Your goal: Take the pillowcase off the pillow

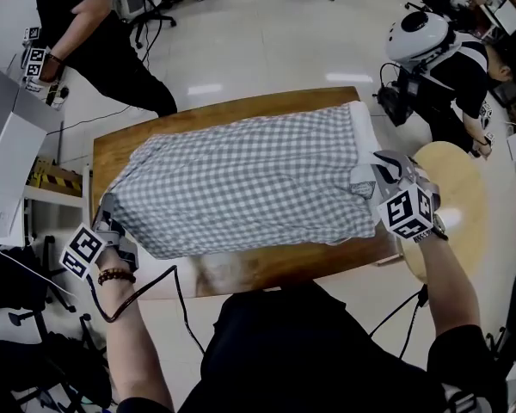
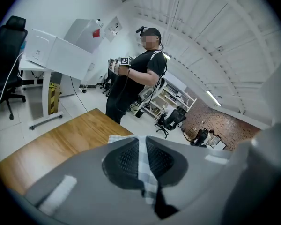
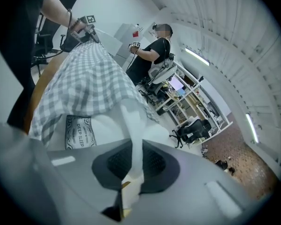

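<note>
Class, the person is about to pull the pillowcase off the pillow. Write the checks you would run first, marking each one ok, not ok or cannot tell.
1. Left tool shut on the checked pillowcase: ok.
2. Right tool shut on the white pillow, not on the case: ok.
3. Pillow end showing outside the case's open end: ok.
4. Tools at opposite ends of the pillow: ok.
5. Left tool pinches fabric only, not the pillow inside as well: cannot tell.
</note>
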`<action>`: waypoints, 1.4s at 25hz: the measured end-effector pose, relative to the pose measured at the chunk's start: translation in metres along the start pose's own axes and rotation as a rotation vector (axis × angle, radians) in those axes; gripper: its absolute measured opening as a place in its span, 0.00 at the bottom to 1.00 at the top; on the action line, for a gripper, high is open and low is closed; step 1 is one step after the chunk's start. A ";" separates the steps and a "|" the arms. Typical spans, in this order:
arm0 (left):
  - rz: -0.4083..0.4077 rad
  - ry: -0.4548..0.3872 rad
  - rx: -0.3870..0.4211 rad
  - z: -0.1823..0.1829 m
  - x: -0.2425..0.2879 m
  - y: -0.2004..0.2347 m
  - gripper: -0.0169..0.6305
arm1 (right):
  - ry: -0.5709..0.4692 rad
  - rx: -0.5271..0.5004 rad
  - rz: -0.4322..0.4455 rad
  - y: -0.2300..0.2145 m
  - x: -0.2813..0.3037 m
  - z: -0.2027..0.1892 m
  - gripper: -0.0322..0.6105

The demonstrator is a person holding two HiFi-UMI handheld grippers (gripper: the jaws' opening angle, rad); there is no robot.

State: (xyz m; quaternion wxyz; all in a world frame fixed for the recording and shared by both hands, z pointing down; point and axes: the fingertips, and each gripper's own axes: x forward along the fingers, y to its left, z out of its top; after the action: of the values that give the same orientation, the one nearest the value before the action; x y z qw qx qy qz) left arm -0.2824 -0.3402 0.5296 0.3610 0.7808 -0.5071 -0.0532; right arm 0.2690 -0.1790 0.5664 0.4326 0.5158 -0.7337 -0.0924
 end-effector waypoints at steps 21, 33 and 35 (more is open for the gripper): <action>0.012 -0.064 -0.116 0.027 -0.019 0.026 0.03 | 0.013 0.246 0.060 -0.015 -0.011 -0.020 0.07; -0.025 0.107 0.032 -0.003 0.010 0.004 0.13 | 0.053 0.215 0.243 0.038 0.030 -0.001 0.24; -0.026 0.122 0.045 -0.009 0.013 0.003 0.22 | 0.047 0.190 0.274 0.042 0.031 0.002 0.32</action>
State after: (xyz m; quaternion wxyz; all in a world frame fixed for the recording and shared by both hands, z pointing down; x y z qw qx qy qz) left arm -0.2743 -0.3472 0.5414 0.3730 0.7970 -0.4751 0.0011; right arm 0.2361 -0.1869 0.6063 0.4074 0.4514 -0.7924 0.0493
